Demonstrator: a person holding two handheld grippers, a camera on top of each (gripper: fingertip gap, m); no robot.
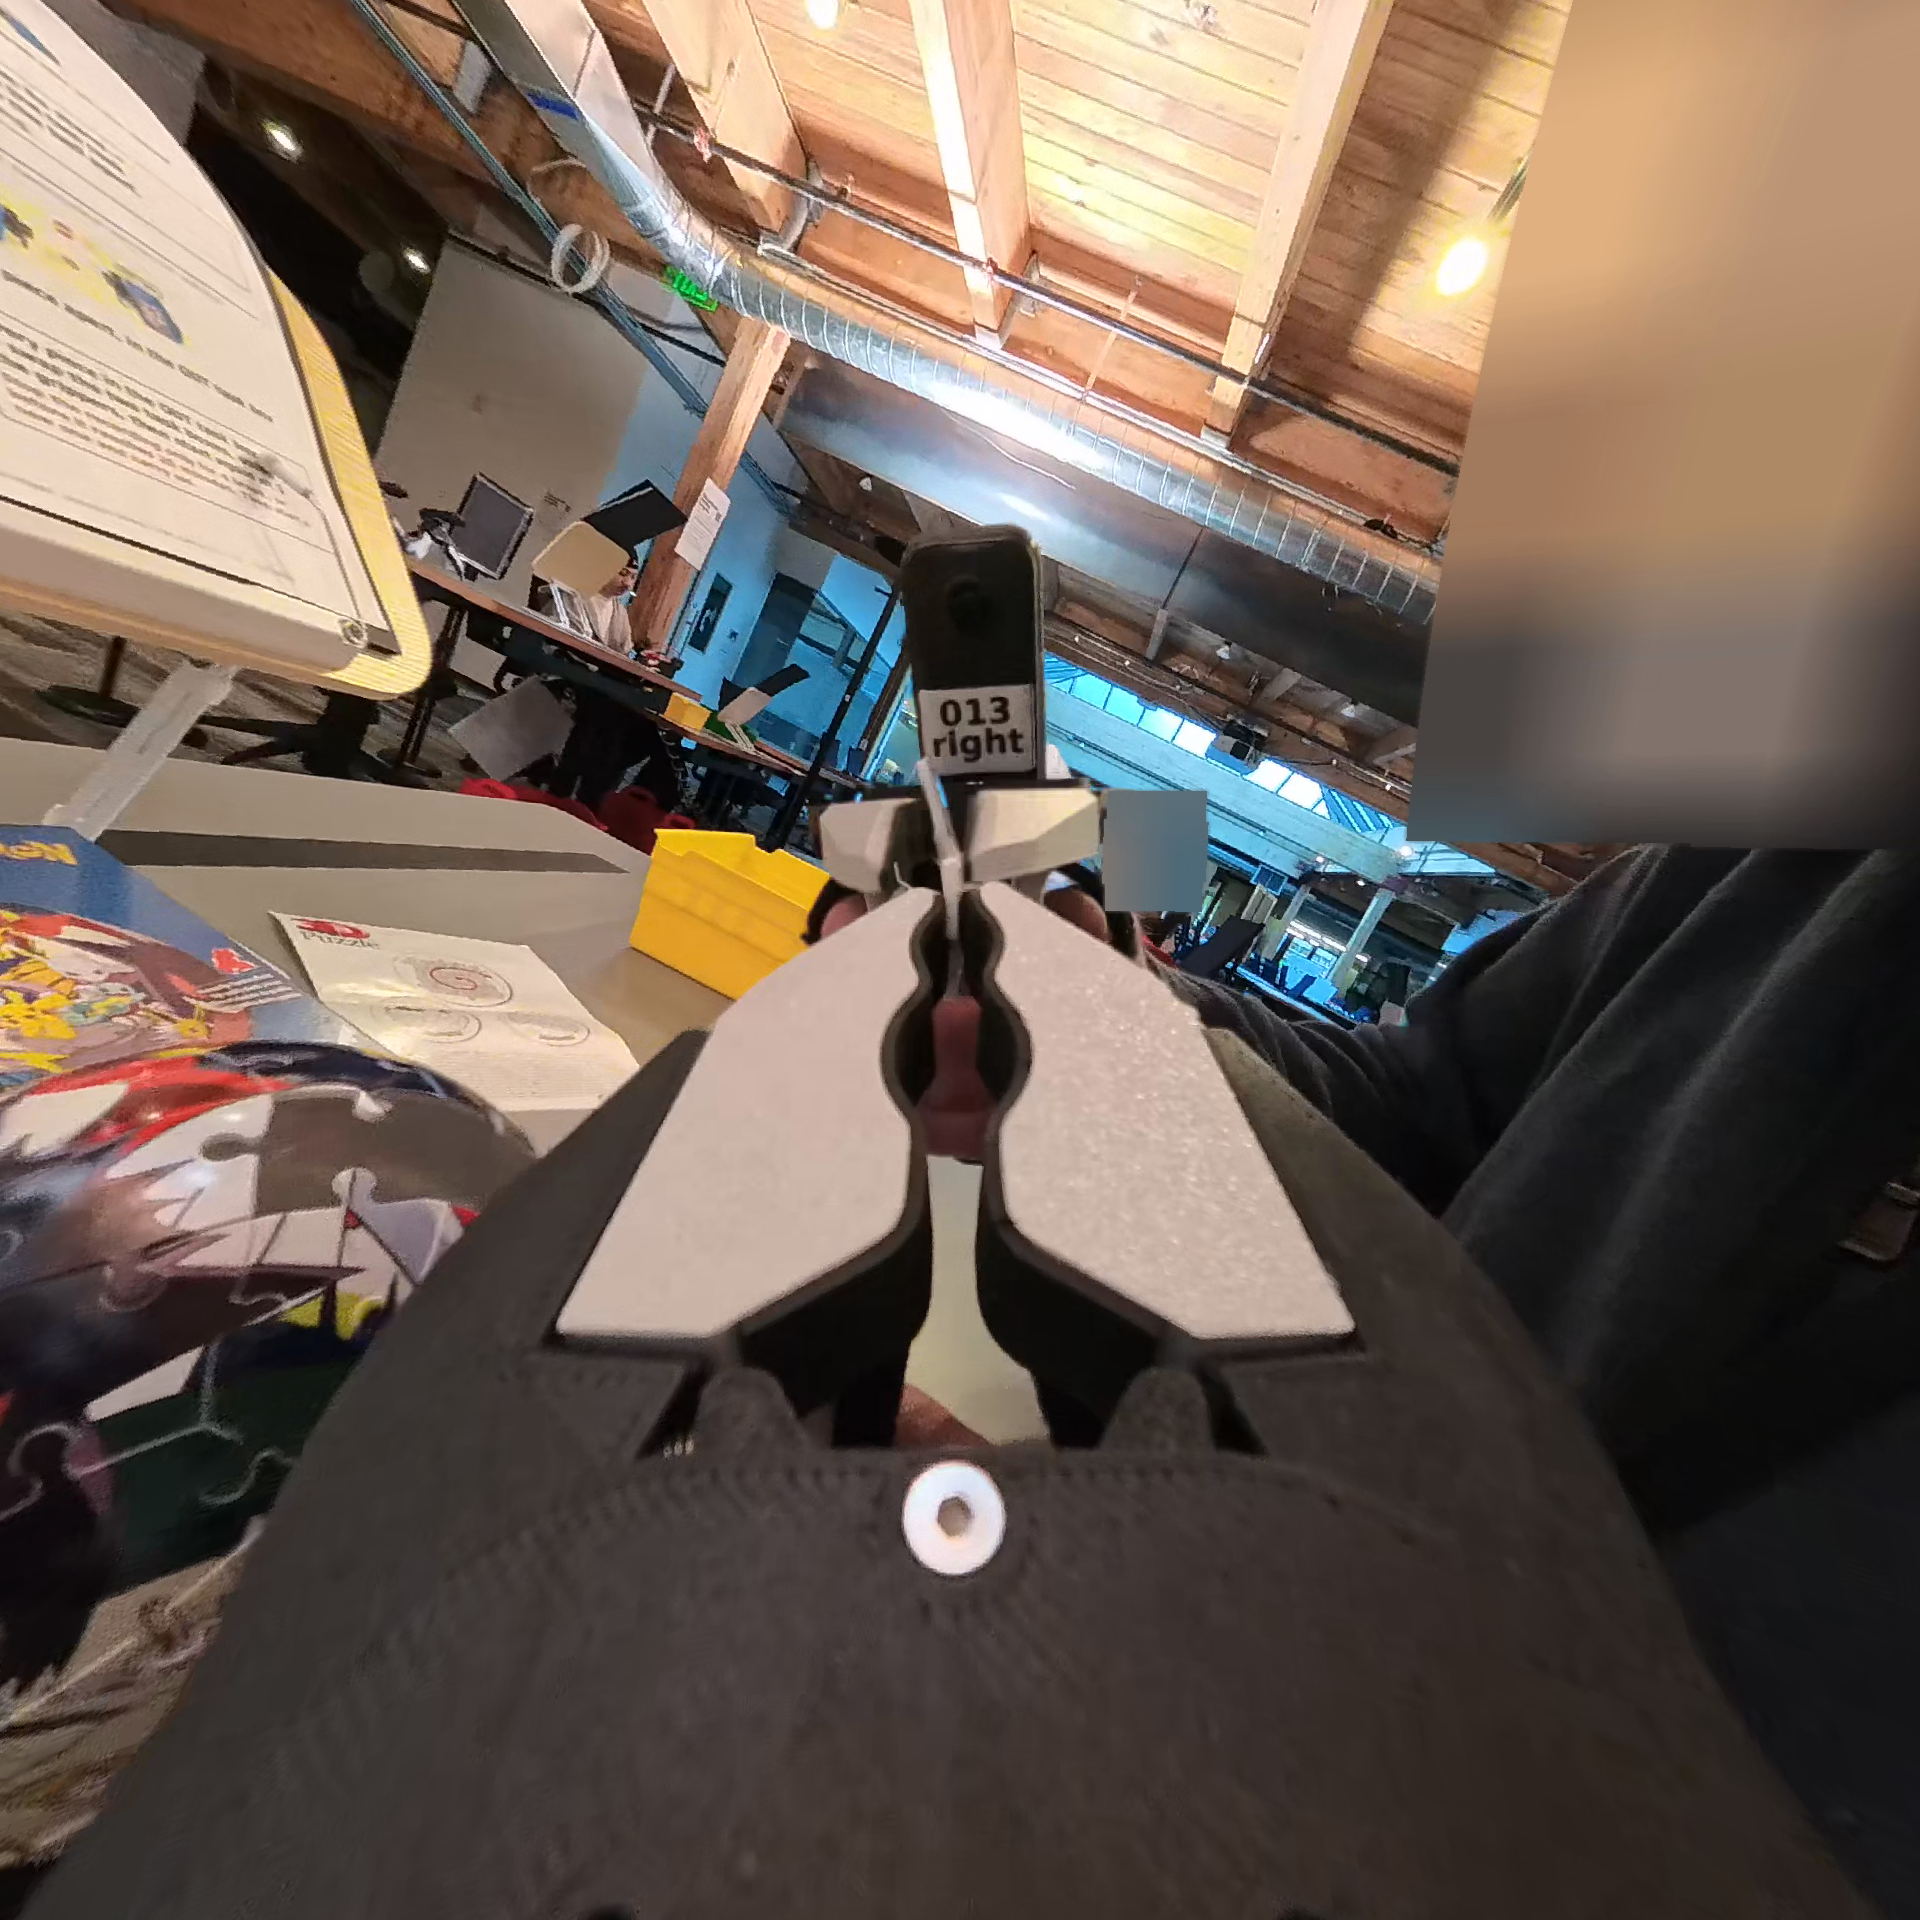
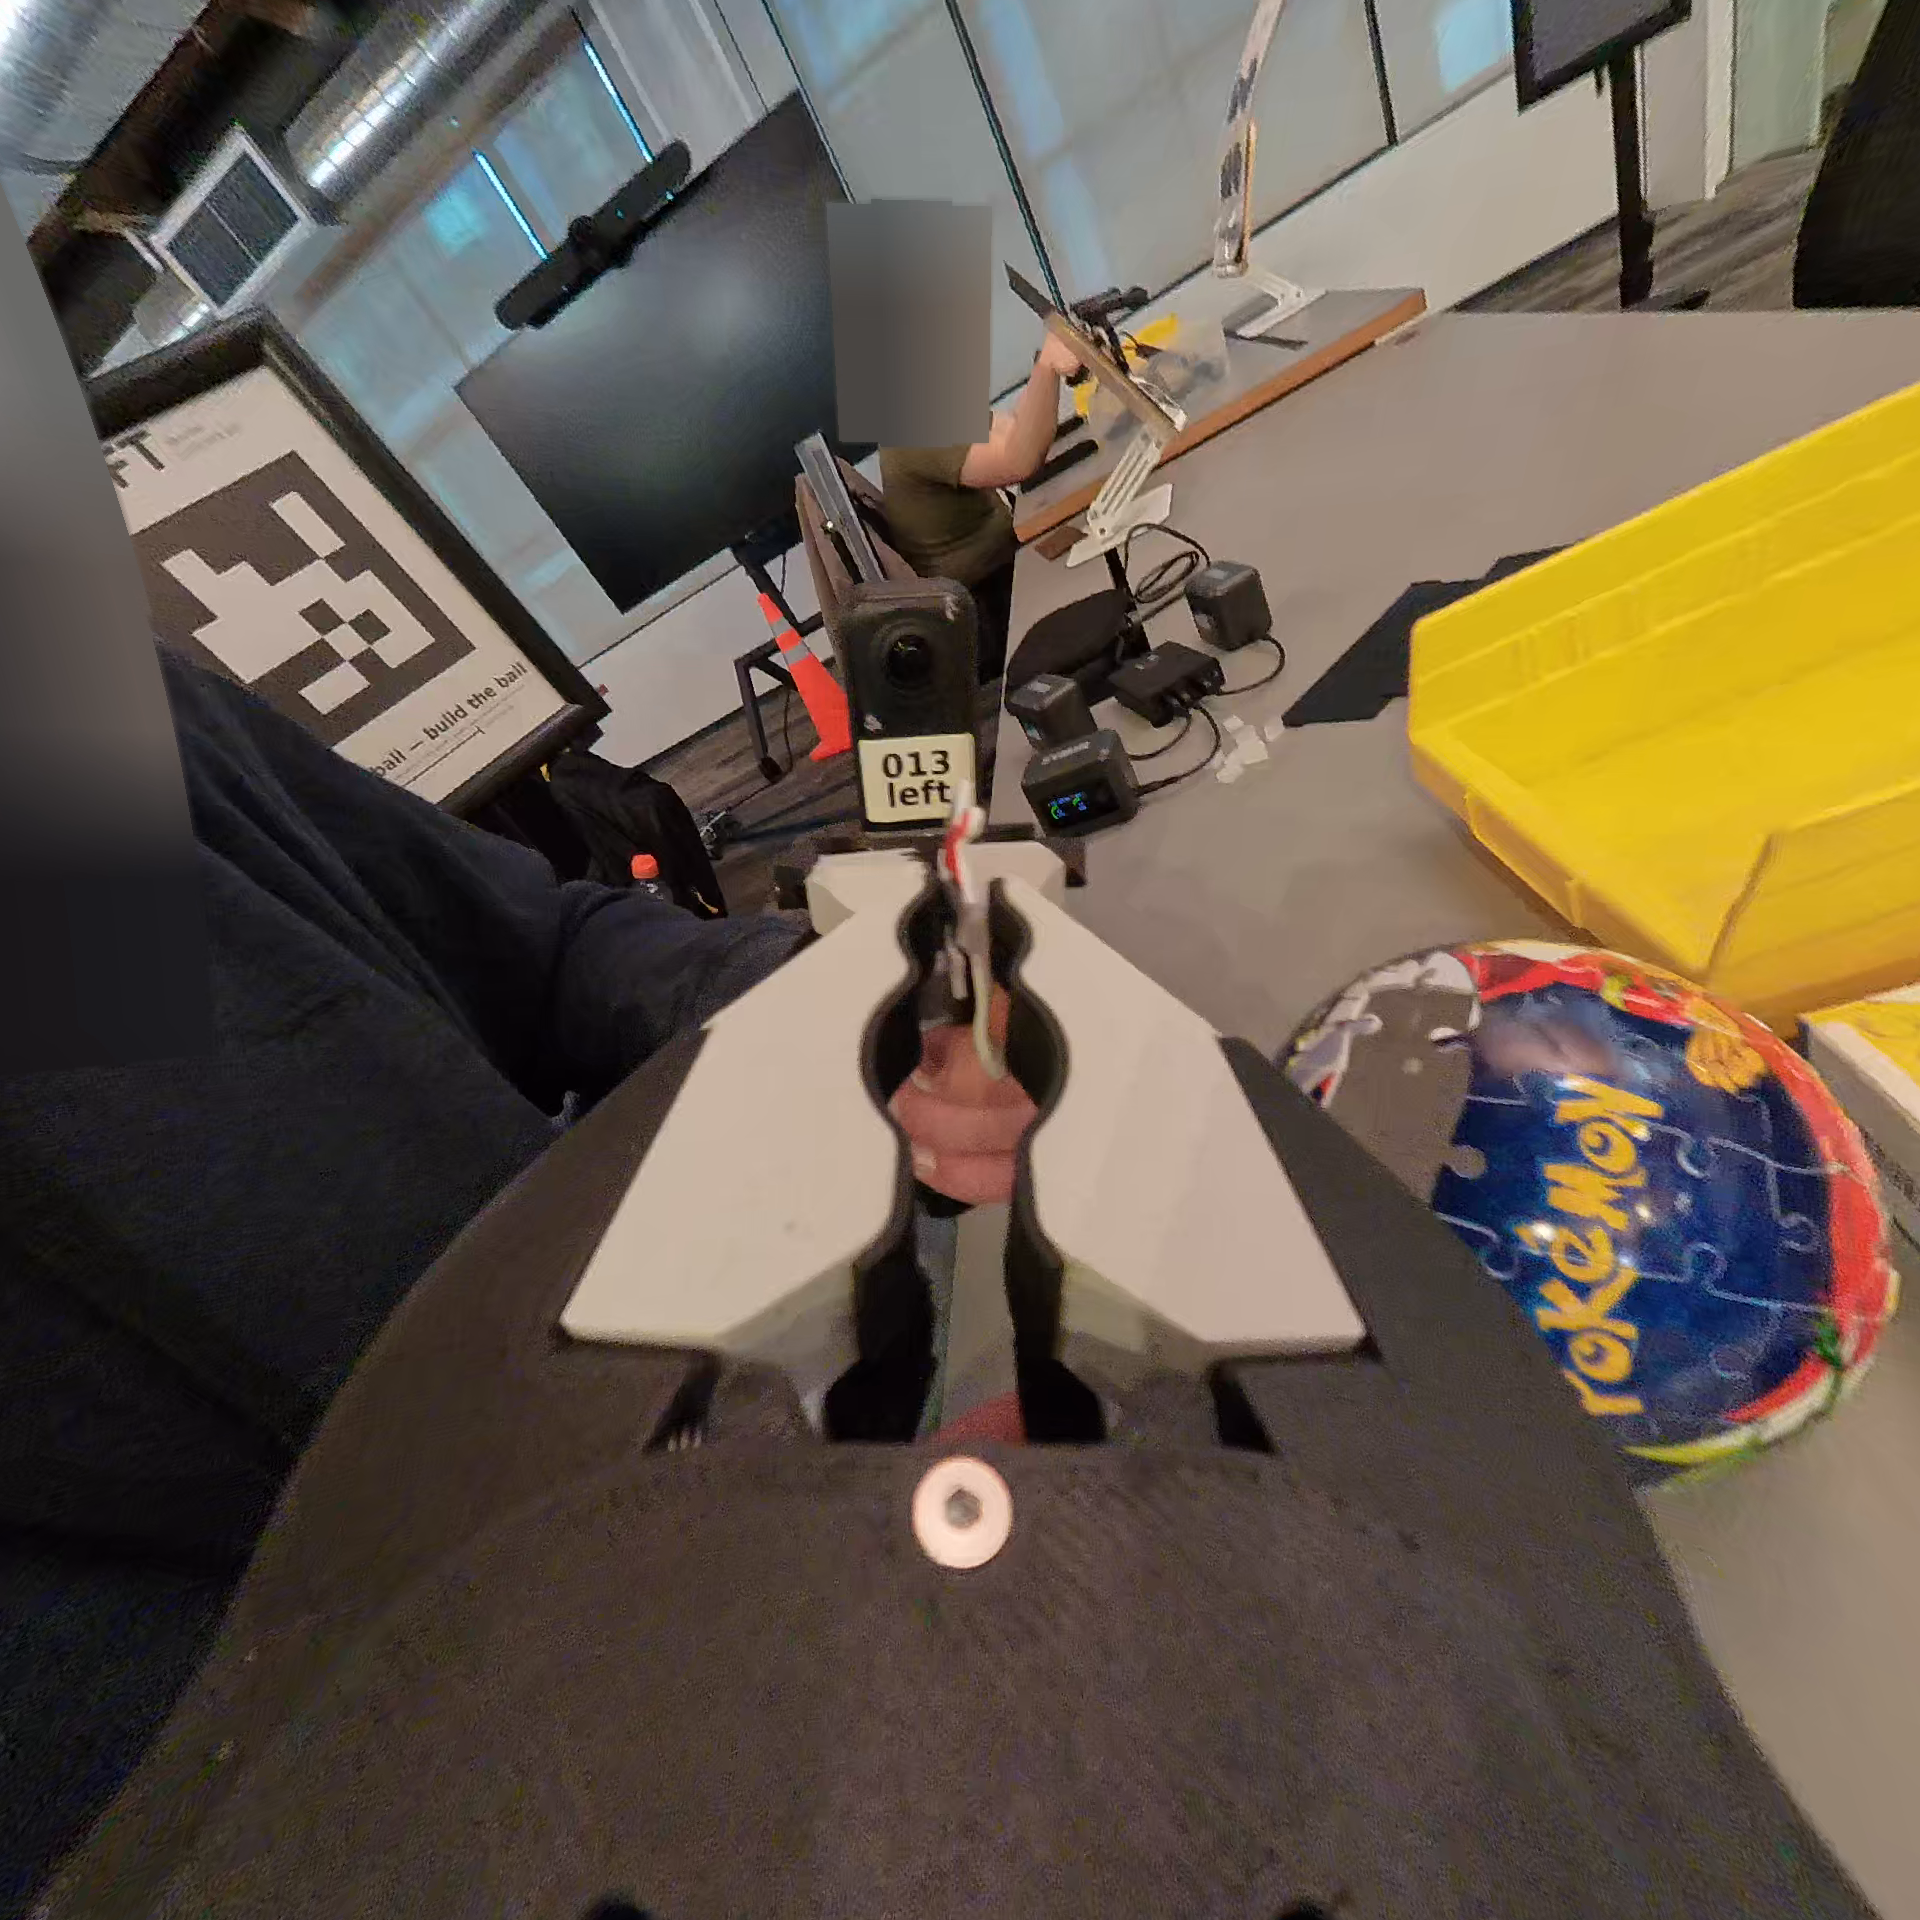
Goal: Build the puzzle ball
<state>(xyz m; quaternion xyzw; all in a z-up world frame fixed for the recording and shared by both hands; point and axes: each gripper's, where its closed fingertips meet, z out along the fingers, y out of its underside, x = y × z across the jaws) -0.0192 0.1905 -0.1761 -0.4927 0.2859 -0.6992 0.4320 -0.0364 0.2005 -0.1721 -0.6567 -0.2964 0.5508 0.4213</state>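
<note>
A: Left wrist view first. What was the claw doing?
B: The left gripper [image 1: 951, 914] had its jaws pressed together at the tips on a thin puzzle piece [image 1: 943, 873], seen edge-on. The right gripper [image 1: 956, 847] faced it tip to tip, on the same piece.
A: Where was the ball?
B: The puzzle ball [image 1: 208, 1195] was low on the left, on the grey table [image 1: 364, 821], with seams showing. The puzzle box [image 1: 83, 966] was behind it and the instruction sheet [image 1: 457, 997] beside that.
A: Any containers?
B: A yellow bin [image 1: 727, 914] sat farther back on the table. Its inside was hidden from here.
A: Right wrist view?
B: The right gripper was clamped on the red-and-white piece, which ran down into the gap between its fingers. The left gripper met it head-on, and a hand [image 2: 956, 1122] showed through the gap.
A: And the ball there?
B: It was on the right, on the table just in front of the yellow bin. I couldn't tell whether they touched.
A: What was in the bin?
B: Only its bare yellow floor and walls showed. Black charger boxes [image 2: 1070, 790] with cables sat well behind.
</note>
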